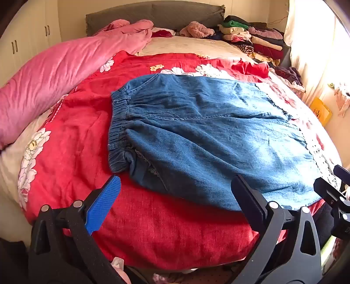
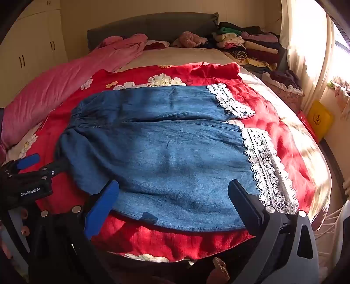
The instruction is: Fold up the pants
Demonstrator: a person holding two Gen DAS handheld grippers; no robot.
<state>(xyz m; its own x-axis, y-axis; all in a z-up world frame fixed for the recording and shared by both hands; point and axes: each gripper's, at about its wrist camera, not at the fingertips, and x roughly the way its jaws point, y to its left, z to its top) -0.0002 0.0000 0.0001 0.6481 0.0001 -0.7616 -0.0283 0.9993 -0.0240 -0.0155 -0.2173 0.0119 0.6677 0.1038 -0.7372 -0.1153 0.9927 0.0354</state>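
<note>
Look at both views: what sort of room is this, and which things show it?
Most likely a home bedroom: a bed with a grey headboard, a pink quilt bunched along one side, and stacks of folded clothes by the curtained window.

denim pants [image 2: 166,157] flat, right gripper [image 2: 172,187] jaws wide

pants [image 2: 166,157]: matt blue denim, white openwork lace hems
bedspread [image 1: 72,139]: red woven cloth, slightly coarse
quilt [image 1: 54,72]: pink plush
gripper pad [image 1: 102,202]: blue ribbed plastic

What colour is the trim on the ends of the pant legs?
White lace trim on blue denim pants; it shows best in the right wrist view.
</note>
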